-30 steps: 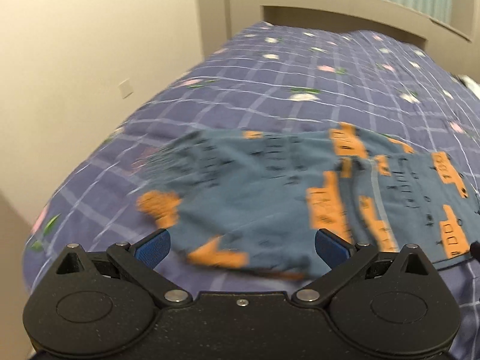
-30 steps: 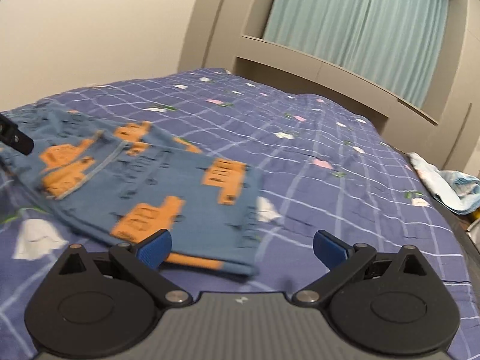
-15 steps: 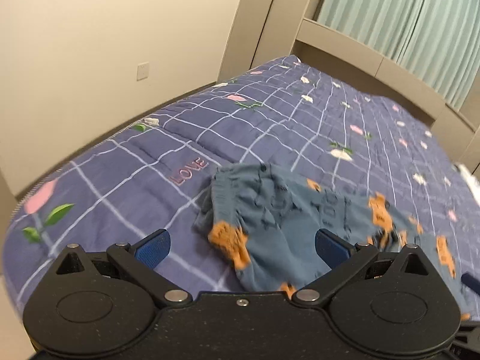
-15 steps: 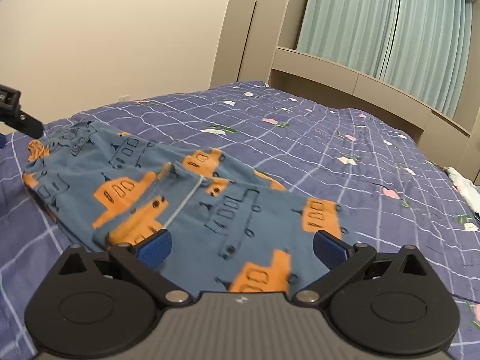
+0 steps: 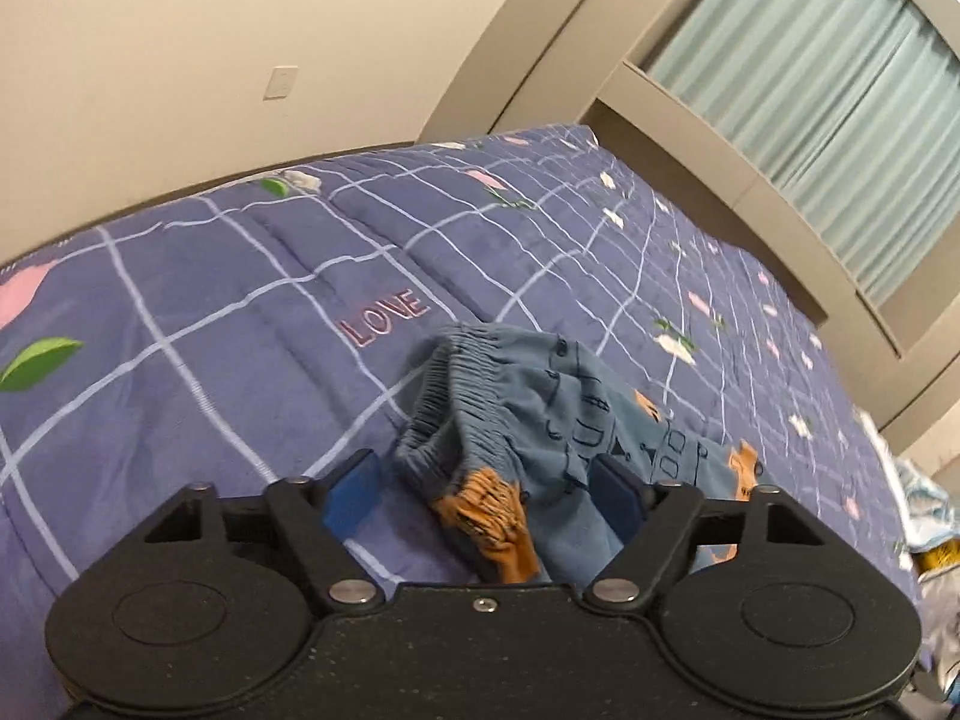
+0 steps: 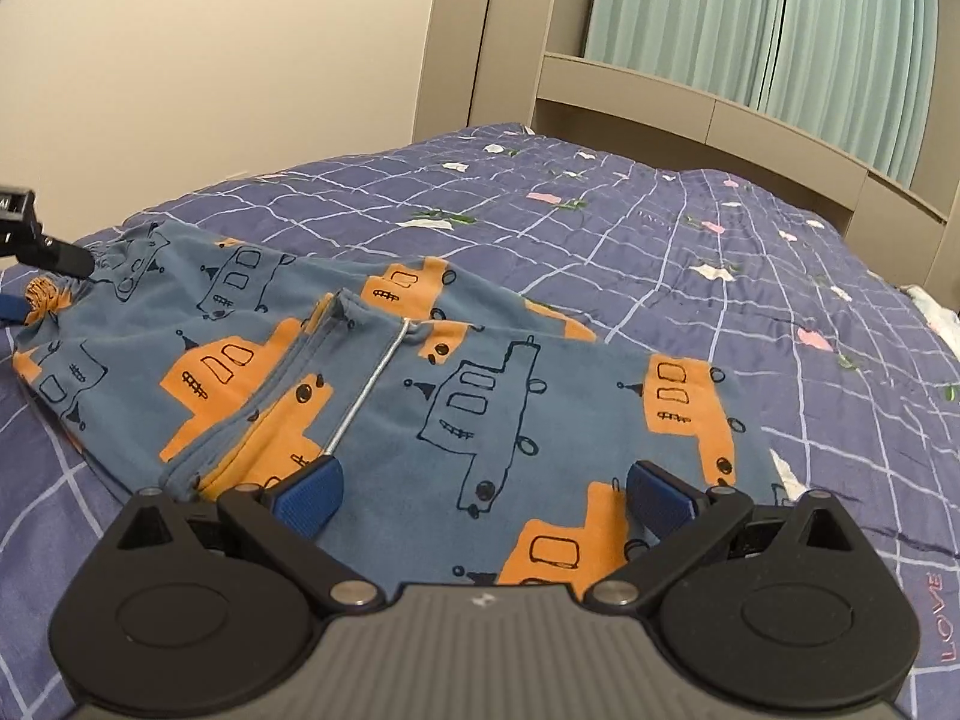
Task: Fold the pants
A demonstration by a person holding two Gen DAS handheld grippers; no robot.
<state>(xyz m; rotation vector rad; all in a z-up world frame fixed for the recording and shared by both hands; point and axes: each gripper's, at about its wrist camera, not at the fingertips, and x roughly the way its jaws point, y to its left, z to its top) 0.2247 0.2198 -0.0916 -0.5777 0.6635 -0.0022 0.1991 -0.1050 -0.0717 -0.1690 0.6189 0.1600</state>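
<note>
Small blue pants with orange and outlined vehicle prints [image 6: 420, 384] lie on the purple checked bedspread [image 6: 720, 252], one leg lying over the other. The elastic waistband [image 5: 456, 396] is bunched up in the left wrist view. My left gripper [image 5: 486, 498] is open with the waistband end between its blue pads [image 5: 351, 495]. It shows at the left edge of the right wrist view [image 6: 36, 246], at the waist end. My right gripper [image 6: 483, 495] is open low over the leg end, cloth between its pads [image 6: 309, 495].
The bedspread [image 5: 240, 312] has a "LOVE" stitching [image 5: 384, 315] just beyond the waistband. A beige wall and headboard shelf [image 6: 690, 102] with teal curtains stand behind. Other crumpled cloth [image 5: 918, 498] lies at the bed's far right edge.
Both grippers have moved in and down onto the pants: the left to the bunched waistband, the right to the leg end. Both stay open.
</note>
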